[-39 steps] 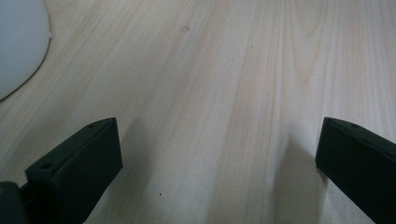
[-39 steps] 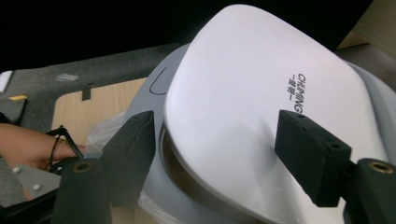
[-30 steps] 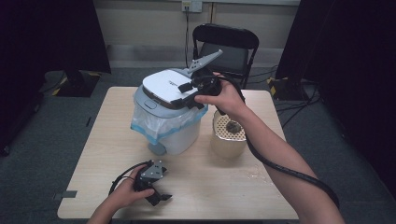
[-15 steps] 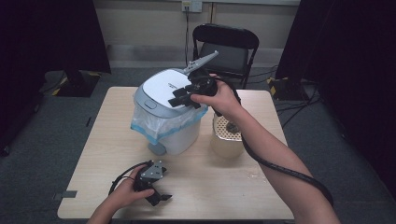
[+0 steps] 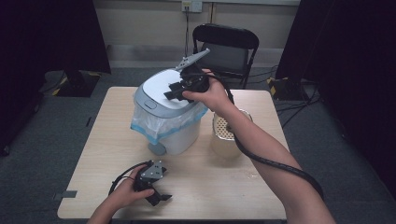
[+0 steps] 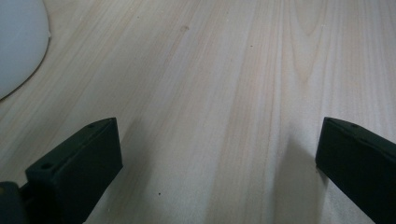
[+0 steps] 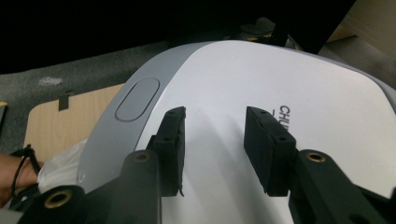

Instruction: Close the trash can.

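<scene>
The right gripper (image 5: 173,94), held in the person's right hand (image 5: 212,93), hovers over the lid (image 5: 159,91) of a white and grey waste bin (image 5: 180,137). Its jaws are drawn in as near together as they come, with a narrow slot left between the pads and nothing in it. In the right gripper view the right gripper (image 7: 212,112) points across the lid (image 7: 261,70) toward 12 o'clock, with an oval press panel (image 7: 137,99) at its 10 o'clock. Whether the tips touch the lid cannot be told.

The left gripper (image 5: 160,198) sits low at the table's 7 o'clock, near the front edge, in the person's left hand (image 5: 126,193). Its jaws stand wide apart; in the left gripper view the left gripper (image 6: 217,126) has only bare pale wood between its jaws. A curved white edge (image 6: 21,42) shows at 10 o'clock in that view.

The bin stands upright at about 11 o'clock from the middle of the table (image 5: 233,186), its lid down. A clear plastic liner (image 5: 149,127) with a blue hem spills out under the lid.

Just beside the bin, at its 3 o'clock, stands a beige perforated container (image 5: 224,140), partly behind the right forearm. A black cable (image 5: 280,163) trails along that arm. A black folding chair (image 5: 224,42) stands beyond the table at 12 o'clock.
</scene>
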Tool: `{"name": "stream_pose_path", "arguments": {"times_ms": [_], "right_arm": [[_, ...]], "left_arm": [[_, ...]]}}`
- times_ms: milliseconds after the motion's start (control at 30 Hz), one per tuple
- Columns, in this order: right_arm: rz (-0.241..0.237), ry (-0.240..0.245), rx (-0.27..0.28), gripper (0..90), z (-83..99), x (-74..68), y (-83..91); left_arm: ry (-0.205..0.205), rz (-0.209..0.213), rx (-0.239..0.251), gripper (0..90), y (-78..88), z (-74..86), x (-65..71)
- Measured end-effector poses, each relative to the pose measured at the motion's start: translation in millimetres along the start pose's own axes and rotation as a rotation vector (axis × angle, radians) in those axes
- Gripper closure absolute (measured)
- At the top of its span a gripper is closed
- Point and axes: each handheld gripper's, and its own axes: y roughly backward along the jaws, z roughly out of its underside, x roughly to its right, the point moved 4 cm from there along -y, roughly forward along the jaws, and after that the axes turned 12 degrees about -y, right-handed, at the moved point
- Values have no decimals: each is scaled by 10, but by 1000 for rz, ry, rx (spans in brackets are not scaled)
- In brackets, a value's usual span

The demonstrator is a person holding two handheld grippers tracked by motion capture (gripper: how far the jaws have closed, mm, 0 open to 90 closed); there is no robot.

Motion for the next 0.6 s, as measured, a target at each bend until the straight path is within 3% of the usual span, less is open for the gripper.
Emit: {"name": "stream_pose_path", "arguments": {"times_ms": [467,500,600], "right_arm": [[-4,-26,57,603,-59,50,-147],[8,-4,40,609,-47,46,-167],[12,-5,46,608,-45,14,-186]], "left_arm": [[-4,0,-3,0,4,3,1],[-2,1,-2,0,3,3,2],[1,2,2,0,0,1,5]]}}
